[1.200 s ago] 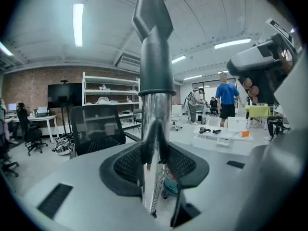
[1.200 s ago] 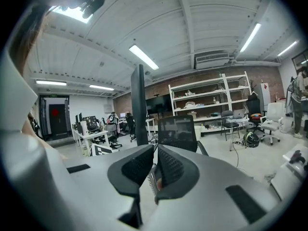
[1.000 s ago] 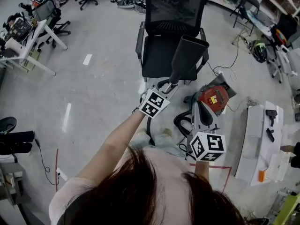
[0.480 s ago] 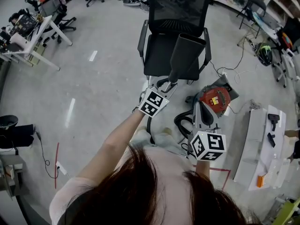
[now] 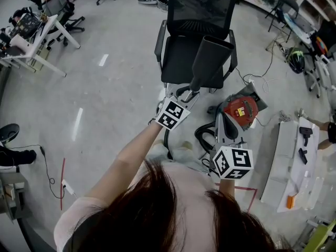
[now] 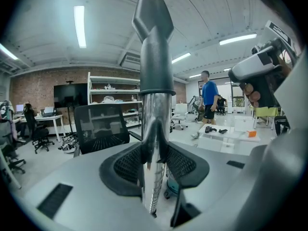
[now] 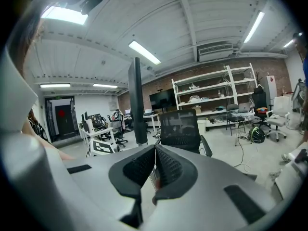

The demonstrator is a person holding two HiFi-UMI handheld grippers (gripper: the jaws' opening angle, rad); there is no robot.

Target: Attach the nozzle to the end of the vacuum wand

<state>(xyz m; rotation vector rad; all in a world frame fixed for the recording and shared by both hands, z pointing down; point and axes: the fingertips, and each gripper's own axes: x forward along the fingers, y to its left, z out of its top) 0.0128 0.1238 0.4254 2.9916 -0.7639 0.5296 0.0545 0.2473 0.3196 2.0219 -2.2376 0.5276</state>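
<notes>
**Nozzle on wand tip, left claw holds wand, right claw shut and off to the side**

- Office chair (image 5: 191,46): upper centre of the head view, behind the action and not involved.
- Vacuum body (image 5: 239,111): red and grey, on the floor right of centre, just past the right claw.
- Nozzle (image 5: 211,59): dark and wide-mouthed, at the far end of the wand, overlapping the chair seat in the frame. Its collar sits over the tube end and looks already seated, though I can't confirm it is locked.
- Wand (image 6: 155,129): shiny metal tube. Its long axis runs upright through the centre of the left gripper view, and up and slightly right in the head view.
- Left claw (image 6: 154,162): clamped on the wand low down, tube squeezed between the pads.
- Right claw (image 7: 154,170): jaws together, nothing between them. The nozzle shows upper left of its tips, well apart.

Key relation: the joint lies up-left of the right claw, along the wand axis. Any seating push would probably come from the right claw along that axis.
</notes>
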